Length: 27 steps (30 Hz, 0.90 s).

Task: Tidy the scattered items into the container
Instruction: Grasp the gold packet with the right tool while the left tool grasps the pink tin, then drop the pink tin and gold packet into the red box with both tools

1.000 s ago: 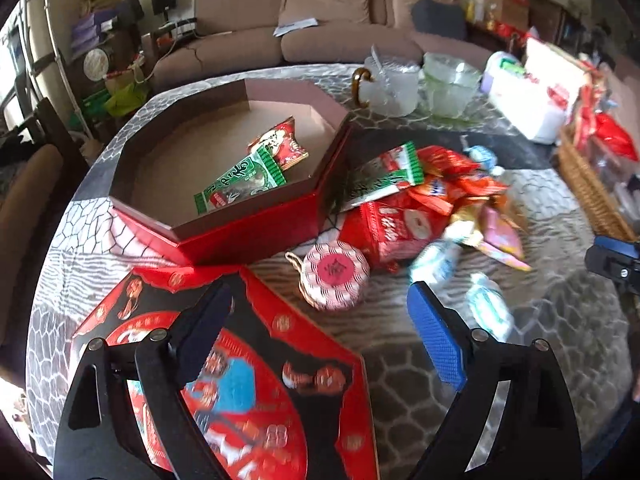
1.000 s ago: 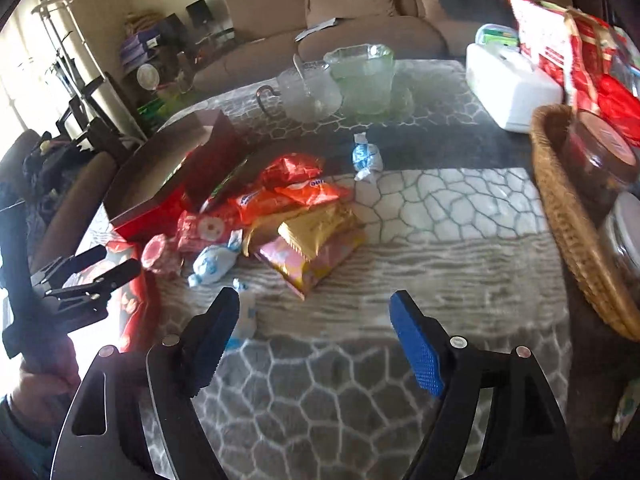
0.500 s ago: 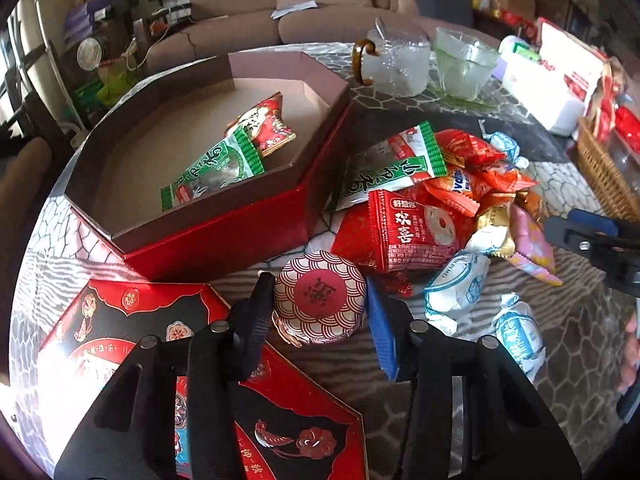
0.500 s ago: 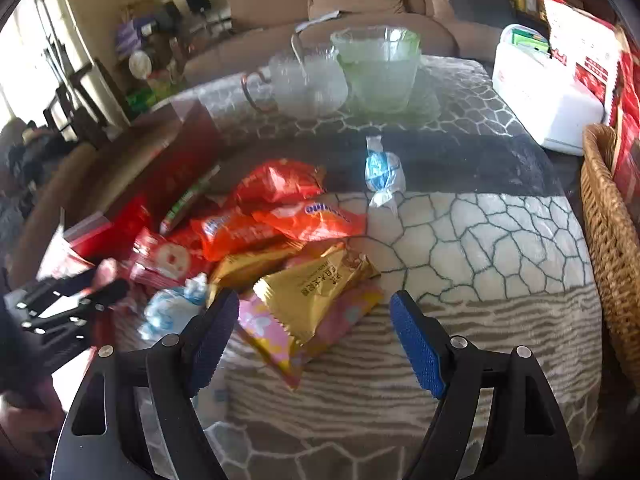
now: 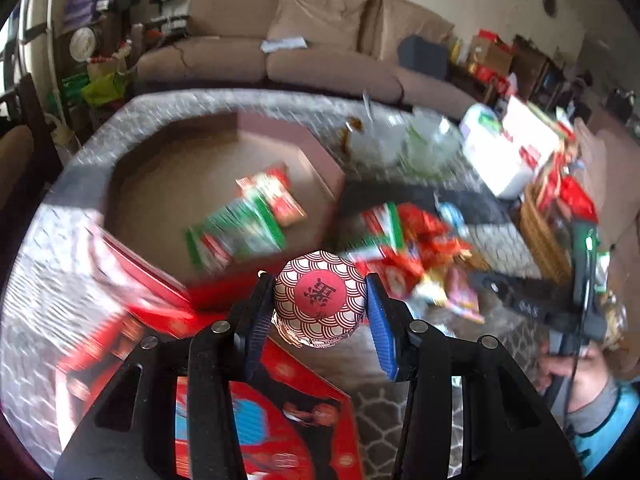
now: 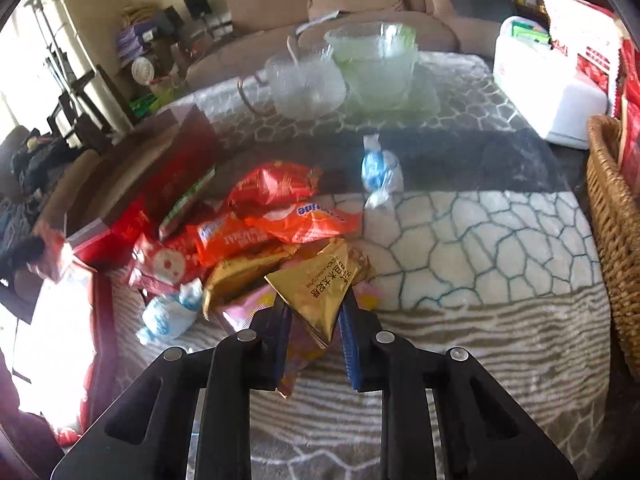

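The red octagonal box (image 5: 224, 184) serves as the landmark, sitting open on the patterned tablecloth (image 6: 480, 240) with its brown inside facing up. Inside it, toward its right half, lie a green-and-white packet (image 5: 236, 236) and a red packet (image 5: 276, 196), touching each other. In front of the box, flat on the cloth, lies its red printed lid (image 5: 256, 420). Above that lid, just off the box's near right corner, the left gripper (image 5: 320, 304) has its jaws partly closed around a small round tin (image 5: 320, 300) with a white wave pattern and a red centre, both pads pressing its sides and the tin lifted clear of the cloth. To the right of the box spreads the pile of loose snack packets (image 6: 272, 216), red and orange ones nearest the box wall. At the pile's near edge the right gripper (image 6: 314, 328) is closing its jaws on a gold triangular packet (image 6: 320, 292), whose lower corner sits pinched between the narrow pads, a pink packet (image 6: 248, 308) just beneath. A blue-and-white candy (image 6: 380, 172) lies apart beyond the pile, and further right of the box stands a wicker basket (image 6: 612, 216).
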Motion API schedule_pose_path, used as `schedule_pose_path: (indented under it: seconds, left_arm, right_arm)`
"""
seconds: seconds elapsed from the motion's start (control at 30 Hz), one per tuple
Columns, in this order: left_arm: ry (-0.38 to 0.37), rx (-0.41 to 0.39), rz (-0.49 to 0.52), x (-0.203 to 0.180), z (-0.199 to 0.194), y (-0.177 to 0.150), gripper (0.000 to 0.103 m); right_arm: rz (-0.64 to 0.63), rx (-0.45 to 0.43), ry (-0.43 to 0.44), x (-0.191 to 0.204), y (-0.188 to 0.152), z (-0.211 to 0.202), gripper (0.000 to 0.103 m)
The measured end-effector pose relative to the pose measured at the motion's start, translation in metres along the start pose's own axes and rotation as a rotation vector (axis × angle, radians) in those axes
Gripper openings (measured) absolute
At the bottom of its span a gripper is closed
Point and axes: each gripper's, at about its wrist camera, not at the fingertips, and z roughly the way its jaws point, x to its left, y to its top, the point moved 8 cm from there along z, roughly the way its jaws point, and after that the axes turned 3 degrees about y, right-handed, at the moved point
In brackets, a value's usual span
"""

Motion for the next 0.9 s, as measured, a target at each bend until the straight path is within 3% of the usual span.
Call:
schedule_pose_path:
  seconds: [0.17, 0.43, 0.6, 0.73, 0.8, 0.87, 0.9]
  left_arm:
    - [0.106, 0.000, -0.044, 0.060, 0.015, 0.056, 0.042]
    - [0.192, 0.130, -0.061, 0.106, 0.102, 0.068, 0.042]
    - [0.203, 0.186, -0.080, 0.117, 0.132, 0.055, 0.042]
    - [0.211, 0.181, -0.068, 0.121, 0.136, 0.054, 0.043]
    - [0.205, 0.175, -0.080, 0.122, 0.132, 0.057, 0.053]
    - [0.167, 0.124, -0.110, 0.123, 0.116, 0.065, 0.077]
    - [0.156, 0.098, -0.124, 0.125, 0.108, 0.069, 0.080]
  right_arm:
    - [-0.057, -0.057, -0.002, 0.013, 0.018, -0.026, 0.020]
    - [-0.132, -0.086, 0.102, 0.069, 0.070, -0.048, 0.019]
    - [-0.167, -0.048, 0.194, 0.121, 0.104, -0.016, 0.019]
    - [-0.176, 0.005, 0.241, 0.160, 0.119, 0.032, 0.019]
    - [-0.173, 0.033, 0.262, 0.176, 0.124, 0.055, 0.019]
    - [-0.178, 0.057, 0.278, 0.190, 0.129, 0.079, 0.019]
    - [-0.195, 0.074, 0.274, 0.201, 0.130, 0.094, 0.019]
